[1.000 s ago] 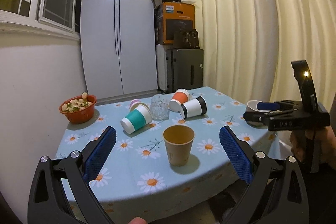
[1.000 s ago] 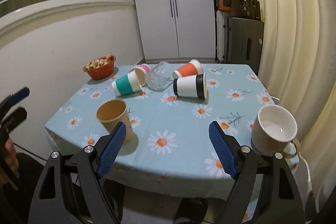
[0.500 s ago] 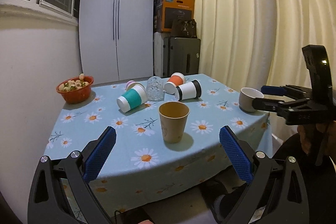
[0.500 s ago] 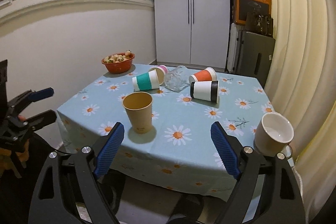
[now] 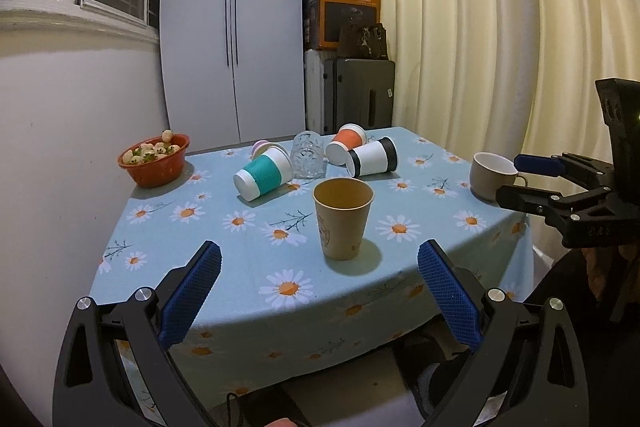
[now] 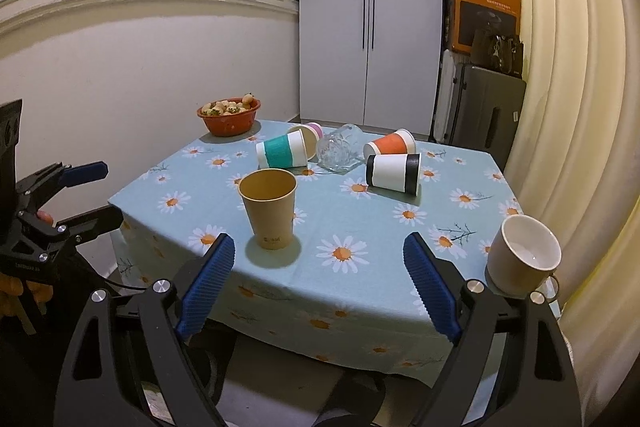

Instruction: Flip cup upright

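Daisy-print tablecloth point(image 5: 248, 251) on table; white wardrobe point(image 5: 232, 27) and cream curtains point(image 5: 480, 27) behind; brown paper cup point(image 5: 343, 218) upright, just ahead of left gripper point(image 5: 319, 281), jaws spread, empty; right gripper point(image 6: 319, 277) likewise spread, empty.

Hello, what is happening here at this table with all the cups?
A person holds two grippers, left gripper and right gripper, both open and empty, short of the table. The brown paper cup and beige ceramic mug stand upright. The teal-banded paper cup and black-banded paper cup lie on their sides.
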